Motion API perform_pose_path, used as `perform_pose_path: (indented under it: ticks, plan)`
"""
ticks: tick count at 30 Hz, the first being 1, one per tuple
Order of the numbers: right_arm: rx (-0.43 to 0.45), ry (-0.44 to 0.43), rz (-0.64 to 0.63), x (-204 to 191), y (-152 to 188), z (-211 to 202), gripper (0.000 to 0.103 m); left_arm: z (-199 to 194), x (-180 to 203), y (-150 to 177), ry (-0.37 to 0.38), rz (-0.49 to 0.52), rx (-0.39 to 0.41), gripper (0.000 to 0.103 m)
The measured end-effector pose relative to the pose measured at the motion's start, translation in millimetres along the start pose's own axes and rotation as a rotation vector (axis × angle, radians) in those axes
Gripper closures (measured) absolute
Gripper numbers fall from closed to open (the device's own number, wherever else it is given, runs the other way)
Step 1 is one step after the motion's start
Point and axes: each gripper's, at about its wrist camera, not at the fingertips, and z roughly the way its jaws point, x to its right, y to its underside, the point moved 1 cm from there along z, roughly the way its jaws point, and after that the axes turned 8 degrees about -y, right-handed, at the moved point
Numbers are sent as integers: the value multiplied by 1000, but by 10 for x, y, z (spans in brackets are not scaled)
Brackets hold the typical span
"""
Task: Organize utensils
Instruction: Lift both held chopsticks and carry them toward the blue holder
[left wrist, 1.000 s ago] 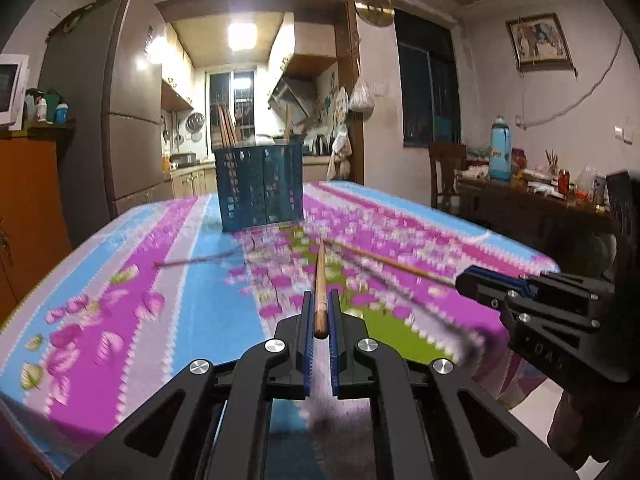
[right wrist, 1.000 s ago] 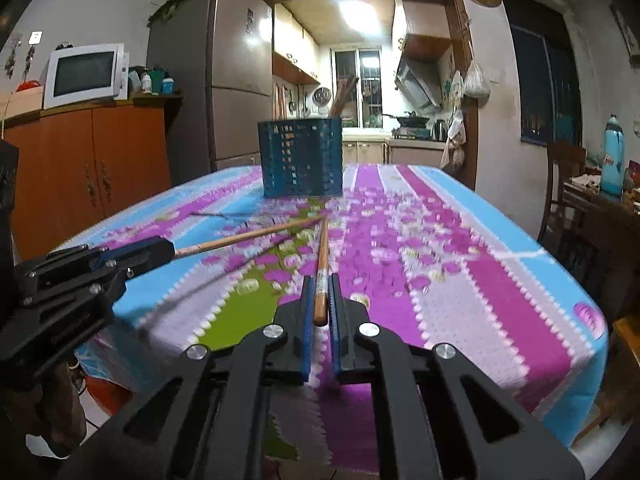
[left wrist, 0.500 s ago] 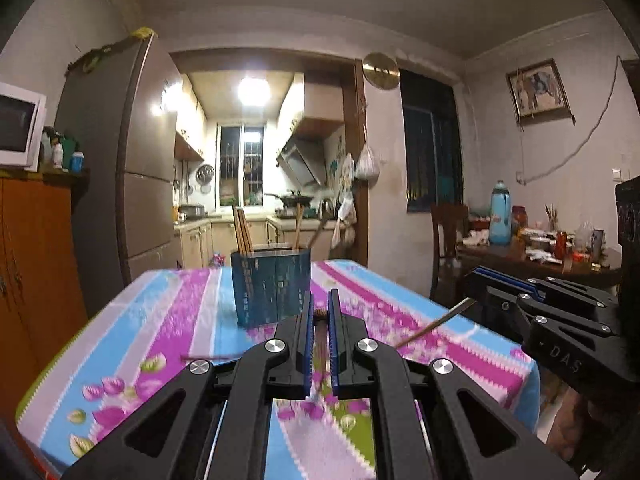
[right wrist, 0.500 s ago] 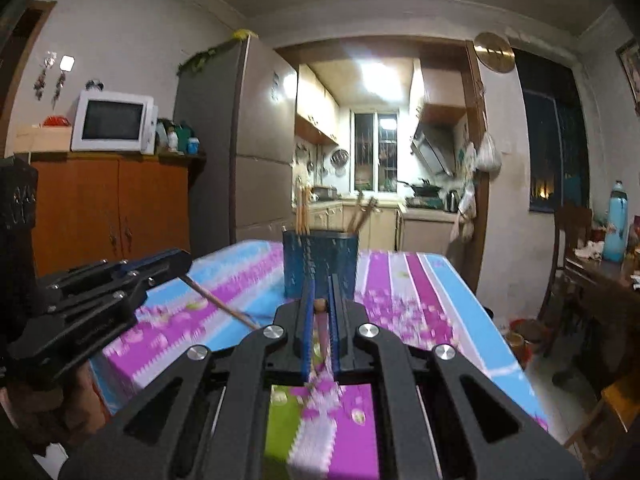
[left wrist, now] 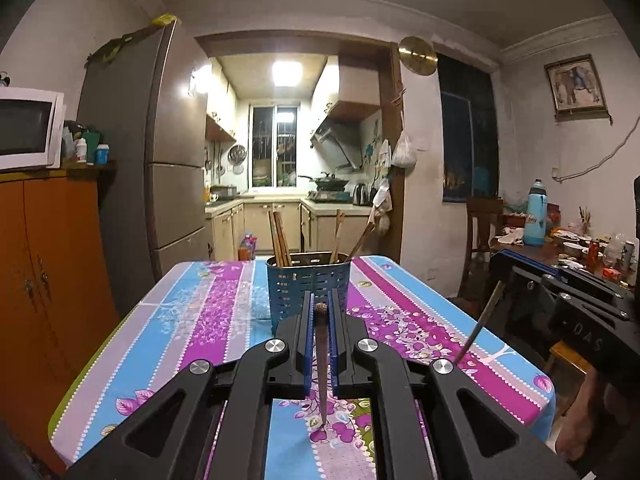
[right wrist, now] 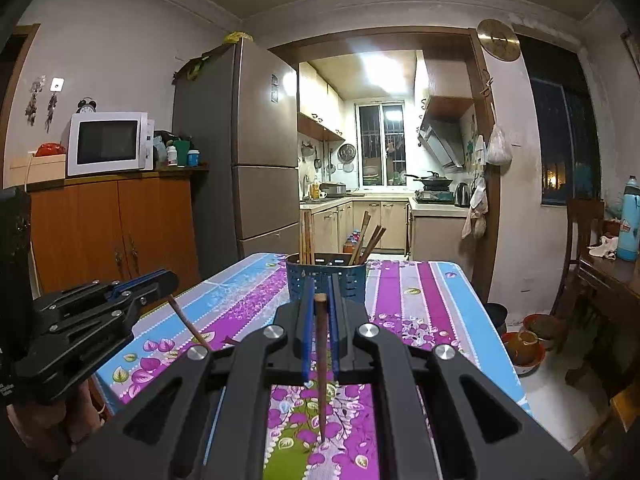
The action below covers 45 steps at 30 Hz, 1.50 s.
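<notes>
My left claw [left wrist: 321, 312] and right claw [right wrist: 320, 300] each pinch a chopstick [left wrist: 321, 356], tips hanging, next over the far blue holder [left wrist: 308, 280]

The left gripper [left wrist: 321, 308] is clamping a wooden chopstick [left wrist: 322, 364], tip hanging toward the floral desk [left wrist: 192, 332]. Ahead, a blue utensil holder [left wrist: 308, 286] is standing (chopsticks already inside); the right gripper [left wrist: 560, 300] is gripping another chopstick [left wrist: 478, 326].

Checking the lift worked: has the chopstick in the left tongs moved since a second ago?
Yes. The chopstick in the left tongs has risen: it lay along the tablecloth, now it hangs tip-down above it, level with the blue basket.
</notes>
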Motion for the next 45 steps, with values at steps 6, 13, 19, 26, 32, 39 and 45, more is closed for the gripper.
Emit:
perform_pose_path:
  ticks: [6,13,19,26,32,39,45]
  plan:
    - [-13,-25,-2,21,-101,83,98,113,-88,-98,20,-11,-39,95]
    - [-12,-50,16,142,-282,217,98,320,-110,-291,24,6,-85,95]
    - [9,-57,4,222,-426,319,98,414,-90,-505,51,30,-108,95]
    - [18,-69,13,316,-537,500,98,448,-66,-780,67,58,-104,95]
    - [30,-83,-6,327,-756,656,98,611,-47,-1008,62,71,-111,95]
    - [56,-99,-8,429,-1074,861,98,802,-71,-1311,54,57,-95,95]
    - [67,-105,-6,580,-1345,1091,98,1023,-110,-1627,32,51,-62,95]
